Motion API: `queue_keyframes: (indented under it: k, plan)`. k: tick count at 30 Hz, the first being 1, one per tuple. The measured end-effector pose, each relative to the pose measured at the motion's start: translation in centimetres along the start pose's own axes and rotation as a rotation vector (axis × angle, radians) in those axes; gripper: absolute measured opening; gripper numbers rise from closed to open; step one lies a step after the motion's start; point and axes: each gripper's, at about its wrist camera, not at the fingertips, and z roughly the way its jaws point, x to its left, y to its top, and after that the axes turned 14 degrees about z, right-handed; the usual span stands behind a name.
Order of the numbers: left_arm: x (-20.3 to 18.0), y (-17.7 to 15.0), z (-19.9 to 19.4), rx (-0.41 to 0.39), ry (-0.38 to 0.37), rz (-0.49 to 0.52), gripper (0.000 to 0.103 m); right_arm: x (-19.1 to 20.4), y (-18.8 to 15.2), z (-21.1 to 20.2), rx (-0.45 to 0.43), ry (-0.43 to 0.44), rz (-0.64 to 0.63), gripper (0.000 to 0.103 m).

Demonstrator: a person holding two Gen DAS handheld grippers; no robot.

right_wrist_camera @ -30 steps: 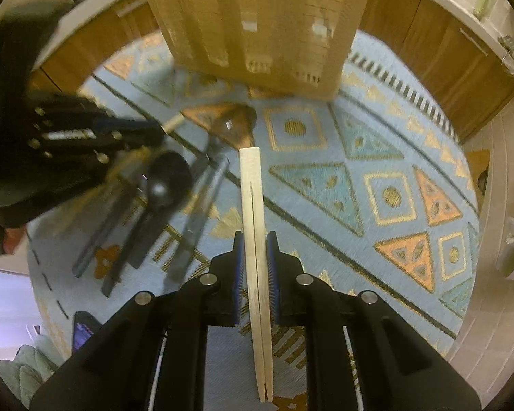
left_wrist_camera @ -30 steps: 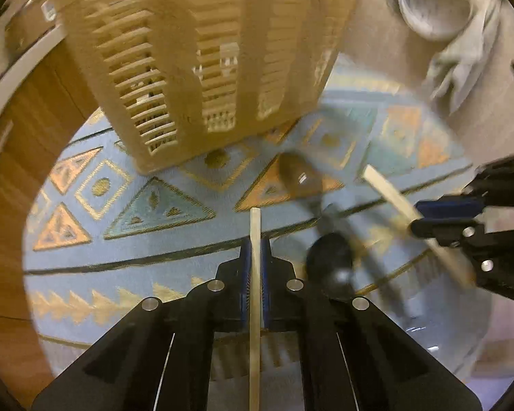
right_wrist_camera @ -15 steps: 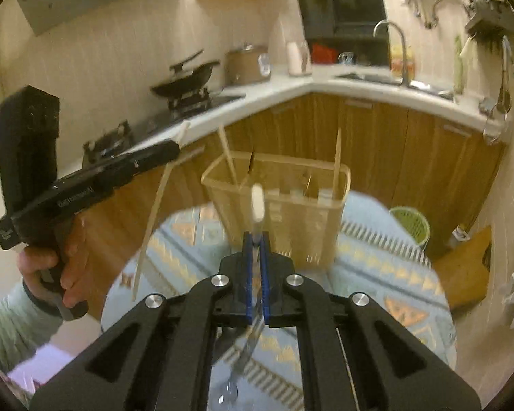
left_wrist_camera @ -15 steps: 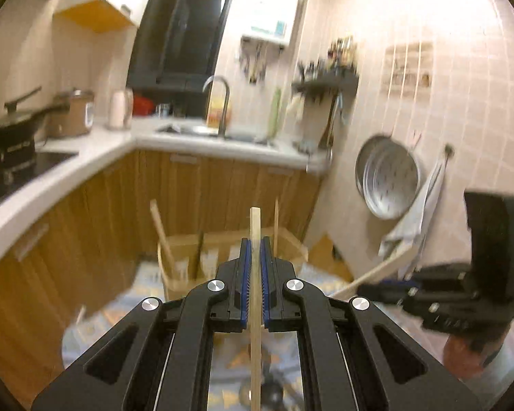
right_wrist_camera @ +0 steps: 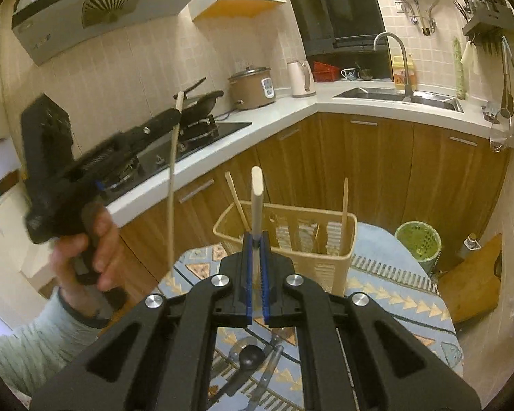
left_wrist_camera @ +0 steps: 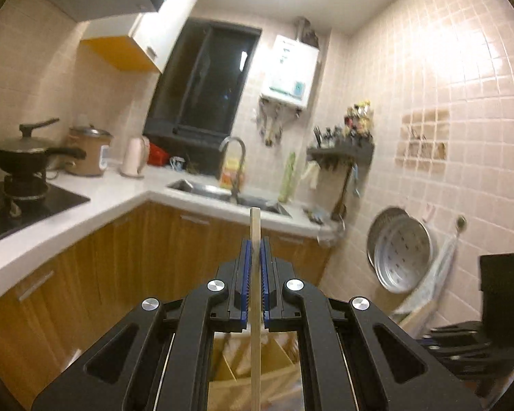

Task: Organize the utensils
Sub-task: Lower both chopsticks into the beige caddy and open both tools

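2 raised tools, 2 chopsticks

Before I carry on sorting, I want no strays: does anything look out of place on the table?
Yes. A black spoon and other metal utensils lie loose on the cloth, outside the basket, where chopsticks already stand. Each tongs, left and right, grips one chopstick, not yet in.

Home kitchen: sink, stove, tiled walls.
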Motion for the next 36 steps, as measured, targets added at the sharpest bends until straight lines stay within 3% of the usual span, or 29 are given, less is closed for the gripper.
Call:
queue_keyframes:
  k: [3, 5, 8, 11, 17, 22, 26, 29, 31, 32, 34, 36]
  plan:
    - [0.7, 0.1, 0.6, -0.108, -0.017, -0.001, 0.003, 0.3, 1.5, -1.1, -0.040, 0.005, -0.002, 0.003]
    - [0.8, -0.4, 1.2, -0.177, 0.026, 0.026, 0.003, 0.7, 2.4, -1.6, -0.077, -0.006, -0.023, 0.003]
    - [0.7, -1.6, 2.7, -0.217, 0.074, 0.025, 0.003, 1.0, 3.3, -1.0, -0.111, -0.056, -0.052, 0.003]
    - [0.8, -2.7, 3.9, -0.223, 0.093, 0.003, 0.003, 0.9, 3.6, 0.9, -0.104, -0.098, -0.066, 0.003]
    - [0.5, -4.8, 5.0, -0.228, 0.206, 0.058, 0.003, 0.1, 2.9, 5.7, -0.018, -0.134, -0.064, 0.003]
    - [0.1, -6.0, 5.5, -0.187, 0.216, 0.088, 0.004, 0.3, 2.0, 8.0, 0.038, -0.157, -0.079, 0.003]
    - [0.5, -6.4, 5.1, -0.142, 0.180, 0.063, 0.005, 0.4, 1.8, 8.7, 0.064, -0.170, -0.074, 0.004]
    - [1.2, -6.5, 4.2, -0.103, 0.130, 0.030, 0.013, 0.3, 1.6, 8.3, 0.073, -0.158, -0.063, 0.004]
    - [1.5, -6.6, 3.1, -0.083, 0.106, 0.017, 0.036, 0.2, 1.4, 7.8, 0.086, -0.141, -0.056, 0.008]
    - [1.6, -6.6, 2.3, -0.068, 0.084, 0.017, 0.053, 0.0, 1.3, 7.4, 0.088, -0.135, -0.052, 0.011]
    - [1.4, -6.8, 1.1, -0.045, 0.066, 0.033, 0.057, -0.1, 0.9, 6.5, 0.090, -0.119, -0.046, 0.025]
    - [1.0, -6.8, -0.4, -0.006, 0.047, 0.052, 0.057, -0.3, 0.3, 5.4, 0.085, -0.112, -0.038, 0.030]
